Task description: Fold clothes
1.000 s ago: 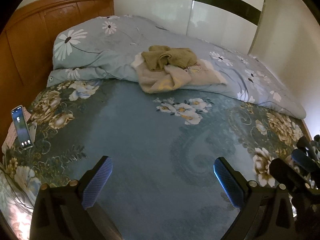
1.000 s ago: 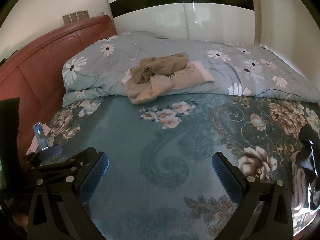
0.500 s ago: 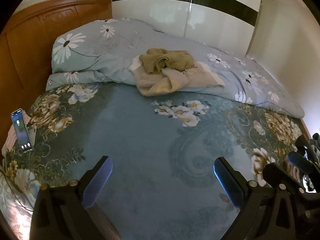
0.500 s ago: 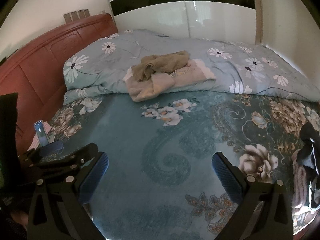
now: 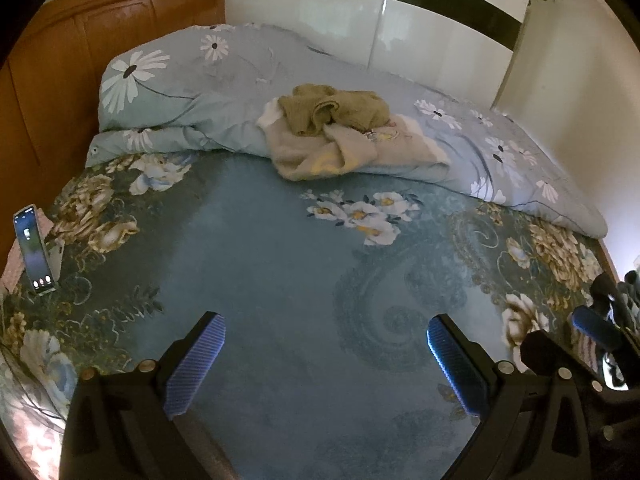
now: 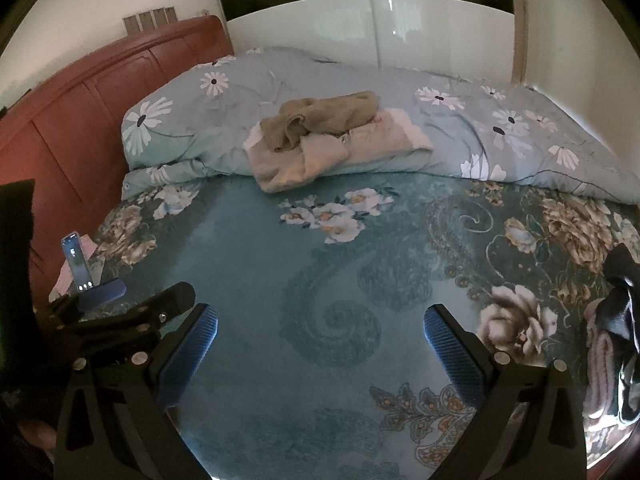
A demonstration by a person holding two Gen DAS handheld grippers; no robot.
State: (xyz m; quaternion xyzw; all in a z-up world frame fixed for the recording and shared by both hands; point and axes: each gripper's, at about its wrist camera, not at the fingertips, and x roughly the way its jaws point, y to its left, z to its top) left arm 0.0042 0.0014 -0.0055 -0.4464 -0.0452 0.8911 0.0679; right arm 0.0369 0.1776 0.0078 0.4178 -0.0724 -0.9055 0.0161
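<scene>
An olive knit garment (image 5: 336, 112) (image 6: 320, 120) lies crumpled on a beige and white garment (image 5: 340, 152) (image 6: 320, 156), both on the folded duvet at the far side of the bed. My left gripper (image 5: 324, 332) is open and empty above the teal floral bedspread (image 5: 280, 264), far from the clothes. My right gripper (image 6: 320, 326) is open and empty too, beside the left one. Dark and pink clothes (image 6: 612, 340) lie piled at the right edge of the bed.
A light blue daisy duvet (image 5: 200, 92) (image 6: 480, 132) runs along the far side. A lit phone (image 5: 34, 256) (image 6: 78, 262) stands propped at the left edge. A wooden headboard (image 5: 80, 60) is at left, a white wardrobe (image 6: 360, 28) behind.
Both grippers have drifted slightly forward and tilted, so the clothes pile sits a little lower in the views. Both stay open and empty.
</scene>
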